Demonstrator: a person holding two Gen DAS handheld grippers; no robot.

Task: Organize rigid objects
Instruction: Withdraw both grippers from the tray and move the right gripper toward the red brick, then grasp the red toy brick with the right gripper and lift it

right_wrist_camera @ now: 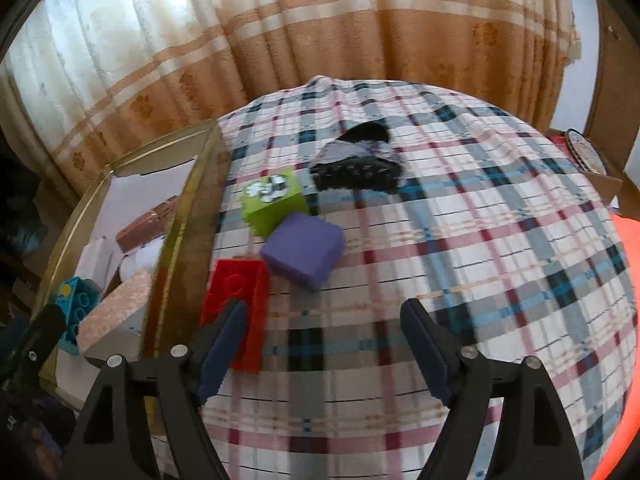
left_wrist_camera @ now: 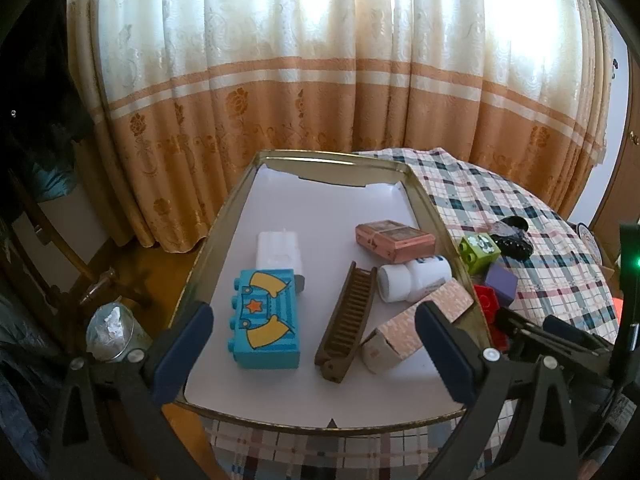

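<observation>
A gold-rimmed tray [left_wrist_camera: 224, 224] lined with white holds a blue toy brick [left_wrist_camera: 266, 320], a white adapter [left_wrist_camera: 278, 250], a brown comb [left_wrist_camera: 348, 322], a white bottle [left_wrist_camera: 414, 282], a pink case [left_wrist_camera: 394, 240] and a pink carton [left_wrist_camera: 416, 322]. My left gripper [left_wrist_camera: 314, 354] is open and empty above the tray's near end. On the plaid cloth lie a red brick [right_wrist_camera: 236, 308], a purple block [right_wrist_camera: 304, 248], a green brick [right_wrist_camera: 274, 200] and a black clip [right_wrist_camera: 356, 164]. My right gripper [right_wrist_camera: 324, 350] is open and empty, its left finger over the red brick.
The tray [right_wrist_camera: 176, 232] sits at the table's left edge. A glass jar [left_wrist_camera: 110, 332] and a wooden chair stand on the floor to the left. Curtains hang behind. A round tin [right_wrist_camera: 586, 152] and an orange thing [right_wrist_camera: 628, 320] lie at the right.
</observation>
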